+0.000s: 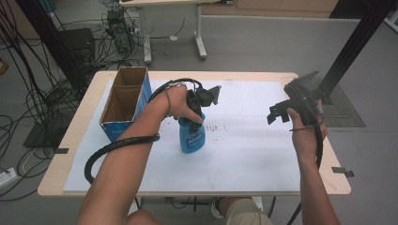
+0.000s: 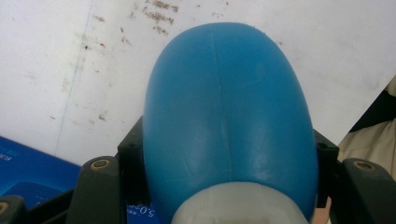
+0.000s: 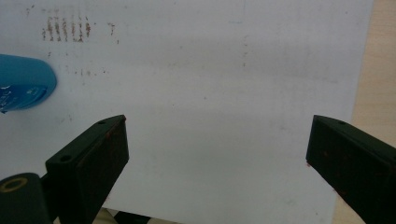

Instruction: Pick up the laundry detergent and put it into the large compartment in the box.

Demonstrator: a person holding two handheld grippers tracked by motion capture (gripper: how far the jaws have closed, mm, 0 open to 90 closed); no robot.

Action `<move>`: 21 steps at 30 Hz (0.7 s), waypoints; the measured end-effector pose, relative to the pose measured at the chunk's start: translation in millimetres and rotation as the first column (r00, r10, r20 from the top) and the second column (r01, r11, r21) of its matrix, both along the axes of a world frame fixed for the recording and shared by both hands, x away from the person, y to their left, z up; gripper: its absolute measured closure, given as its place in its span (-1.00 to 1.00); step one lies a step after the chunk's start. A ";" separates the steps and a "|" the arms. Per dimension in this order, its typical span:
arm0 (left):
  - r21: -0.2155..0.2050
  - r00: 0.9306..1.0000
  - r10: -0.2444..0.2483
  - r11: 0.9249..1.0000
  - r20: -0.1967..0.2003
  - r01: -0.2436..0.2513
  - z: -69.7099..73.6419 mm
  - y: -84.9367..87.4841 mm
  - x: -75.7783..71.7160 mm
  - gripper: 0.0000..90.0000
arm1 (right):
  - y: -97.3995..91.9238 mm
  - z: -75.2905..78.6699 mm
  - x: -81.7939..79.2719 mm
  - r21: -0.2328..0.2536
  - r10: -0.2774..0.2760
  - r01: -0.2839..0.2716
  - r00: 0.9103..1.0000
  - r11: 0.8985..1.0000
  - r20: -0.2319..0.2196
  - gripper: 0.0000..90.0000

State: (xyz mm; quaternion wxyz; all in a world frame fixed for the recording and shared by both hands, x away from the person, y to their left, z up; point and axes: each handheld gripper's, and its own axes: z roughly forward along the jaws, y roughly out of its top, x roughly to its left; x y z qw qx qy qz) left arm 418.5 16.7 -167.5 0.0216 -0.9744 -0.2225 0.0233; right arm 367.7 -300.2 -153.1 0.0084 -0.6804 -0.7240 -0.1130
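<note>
Forearms come in from the near edge of the high view, each hand carrying black, blocky tongs with a ribbed cable trailing behind. On the left, the left gripper (image 1: pixel 196 108) is clenched on the blue bottle (image 1: pixel 192 136), which stands upright on the white sheet (image 1: pixel 244 154) near the table's middle. Its own view looks down the bottle (image 2: pixel 229 116): a smooth, glossy, rounded plastic body with a faint mould seam down its centre and a pale grey collar at the near end, the flat black pads pressed against both flanks. On the right, the right gripper (image 1: pixel 281 112) hangs released above the sheet, well apart from the bottle; its view shows two matte, square-ended jaws spread wide over bare sheet, their pads flecked with rust-red. Similar reddish smudges dot the sheet (image 3: pixel 224 93). Left of the bottle sits an open cardboard box (image 1: pixel 126 101), blue outside, brown inside, split into two compartments. Pale wood table (image 1: pixel 70 140) edges frame the sheet.
</note>
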 end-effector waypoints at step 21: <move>-0.015 0.972 0.231 0.973 0.053 -0.230 79.5 18.7 7.3 -0.17 | -0.9 2.5 -2.9 0.001 0.003 -0.003 1.000 1.000 0.003 -0.87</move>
